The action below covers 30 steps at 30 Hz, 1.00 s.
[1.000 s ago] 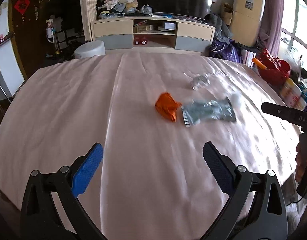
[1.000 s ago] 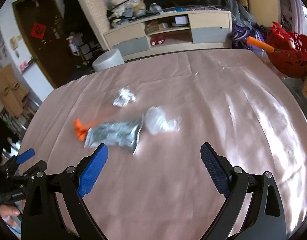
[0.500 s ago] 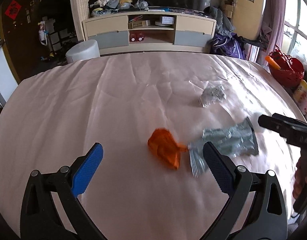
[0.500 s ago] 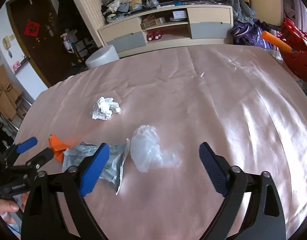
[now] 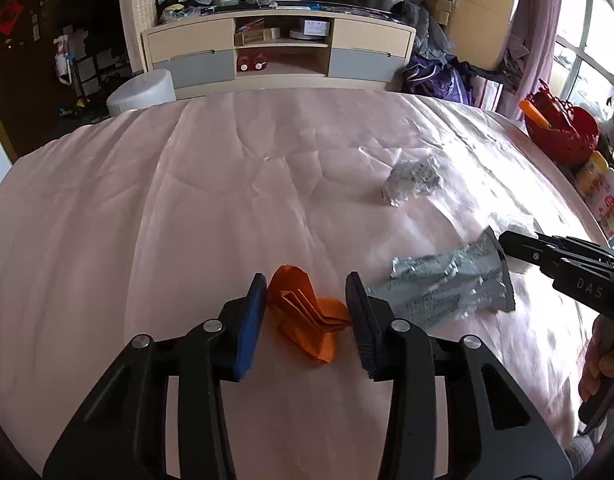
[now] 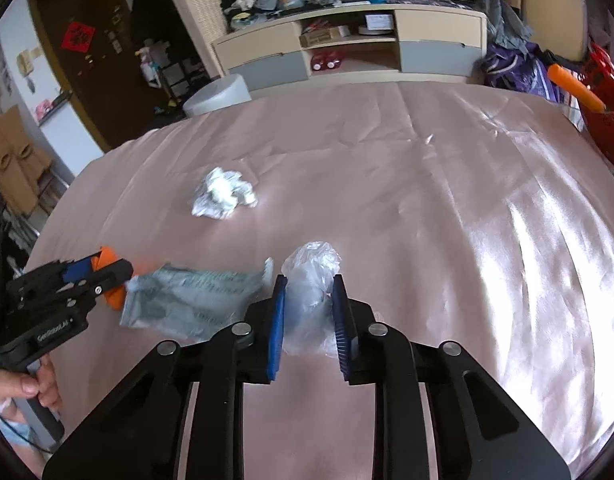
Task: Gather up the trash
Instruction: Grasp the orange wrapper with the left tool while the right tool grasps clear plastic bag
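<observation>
Four pieces of trash lie on the pink-clothed worktop (image 5: 147, 208) and none is collected yet, as far as I can judge; I see no bin or bag in either wrist view, so where they go is unknown to me. My left gripper (image 5: 305, 312) straddles the orange folded paper (image 5: 307, 320): fingers partly closed with one on each side of it, the paper flat on the cloth. Whether the pads already touch it I cannot tell; it looks close to contact at the right finger. My right gripper (image 6: 307, 312) brackets the clear plastic bag (image 6: 311, 280), fingers narrowed around its near end; the film blurs against the pads, so I call it near-gripped, not confirmed. Between the two, the silver foil wrapper (image 5: 447, 284) lies flat, at about 2 o'clock from the left gripper and just beside the orange paper; in the right view it sits at 9 o'clock from the fingers (image 6: 277, 312). The crumpled white paper ball (image 6: 223, 194) rests farther out, at 11 o'clock from the right gripper, well apart from the rest. My reading: two grasps being set, nothing lifted, wrapper and ball untouched.
</observation>
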{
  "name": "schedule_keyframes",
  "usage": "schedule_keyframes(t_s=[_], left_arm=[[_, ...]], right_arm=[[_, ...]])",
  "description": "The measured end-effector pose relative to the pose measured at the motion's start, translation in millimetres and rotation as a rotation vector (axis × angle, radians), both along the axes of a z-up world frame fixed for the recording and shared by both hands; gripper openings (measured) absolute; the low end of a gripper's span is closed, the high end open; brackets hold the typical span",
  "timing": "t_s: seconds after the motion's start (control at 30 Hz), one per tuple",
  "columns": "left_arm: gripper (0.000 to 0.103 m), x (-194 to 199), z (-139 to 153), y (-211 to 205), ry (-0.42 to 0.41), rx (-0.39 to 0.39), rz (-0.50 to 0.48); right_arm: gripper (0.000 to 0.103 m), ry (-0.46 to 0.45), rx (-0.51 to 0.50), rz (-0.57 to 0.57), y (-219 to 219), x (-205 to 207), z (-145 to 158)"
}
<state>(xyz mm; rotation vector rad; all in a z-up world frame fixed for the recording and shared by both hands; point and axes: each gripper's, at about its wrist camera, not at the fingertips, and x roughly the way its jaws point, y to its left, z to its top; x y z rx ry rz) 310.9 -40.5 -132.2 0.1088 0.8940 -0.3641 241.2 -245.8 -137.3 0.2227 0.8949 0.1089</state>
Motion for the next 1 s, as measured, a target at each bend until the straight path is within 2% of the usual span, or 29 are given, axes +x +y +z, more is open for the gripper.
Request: schedule_keyframes(t_s=[0.23, 0.57, 0.8, 1.0], left_arm=[[0.036, -36, 15, 12, -0.042, 0.042, 0.003], [0.036, -136, 63, 34, -0.146, 0.016, -0.014], [0.037, -208, 67, 44, -0.172, 0.007, -0.031], [0.037, -254, 53, 52, -0.158, 0.002, -0.032]], right_arm=[[0.022, -0.048, -0.013, -0.016, -6, -39, 23], [0.023, -0.154, -0.009, 0.033, 2, -130, 69], [0.023, -0.178, 0.023, 0.106, 19, -188, 69], [0.023, -0.172, 0.059, 0.191, 45, -224, 49]])
